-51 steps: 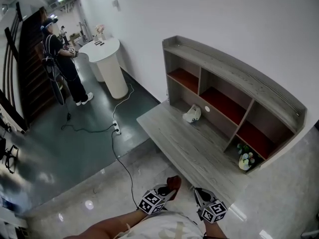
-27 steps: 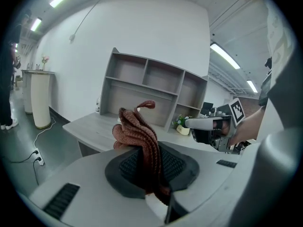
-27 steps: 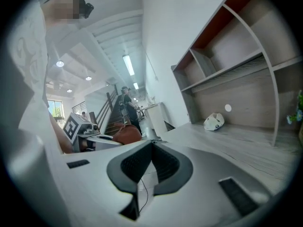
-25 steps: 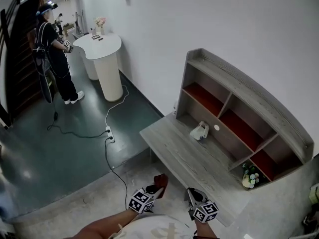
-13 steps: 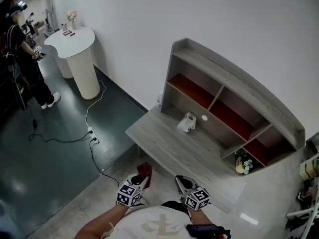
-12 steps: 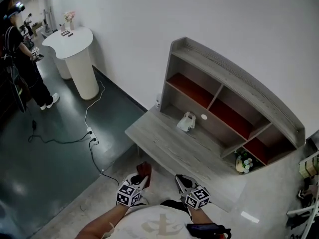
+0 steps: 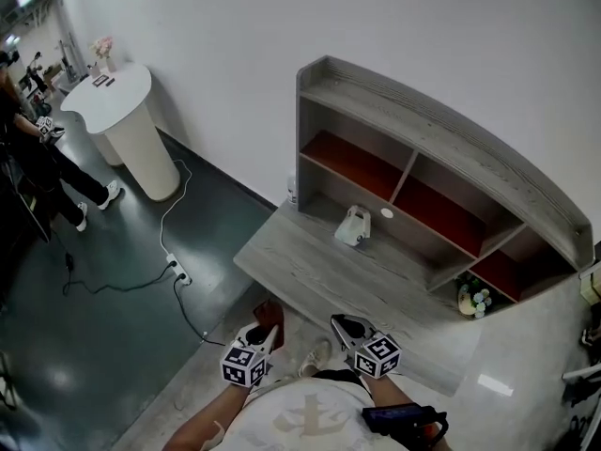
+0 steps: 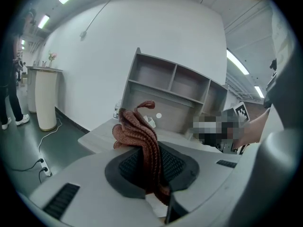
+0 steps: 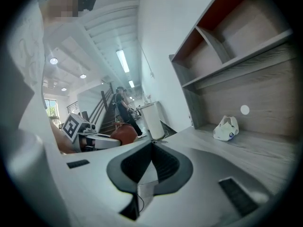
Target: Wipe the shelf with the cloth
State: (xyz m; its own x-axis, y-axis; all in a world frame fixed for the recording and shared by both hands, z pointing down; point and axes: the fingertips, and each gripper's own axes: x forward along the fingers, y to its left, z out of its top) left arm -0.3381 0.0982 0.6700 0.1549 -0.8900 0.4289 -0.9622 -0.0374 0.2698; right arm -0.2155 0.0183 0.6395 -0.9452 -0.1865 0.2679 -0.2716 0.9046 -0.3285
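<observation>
Knitted cloth (image 8: 136, 129) in left gripper (image 8: 150, 151)

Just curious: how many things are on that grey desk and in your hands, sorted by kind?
Grippers: 2, the left gripper and the right gripper
Reddish-brown cloth, held by the left gripper: 1
White bag: 1
Flower arrangement: 1
Total: 5

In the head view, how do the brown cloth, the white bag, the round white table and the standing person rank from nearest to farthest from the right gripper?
From the right gripper:
1. cloth, just to its left.
2. white bag, ahead on the desk.
3. round white table, far off to the left.
4. person, past that table, at the left edge.
</observation>
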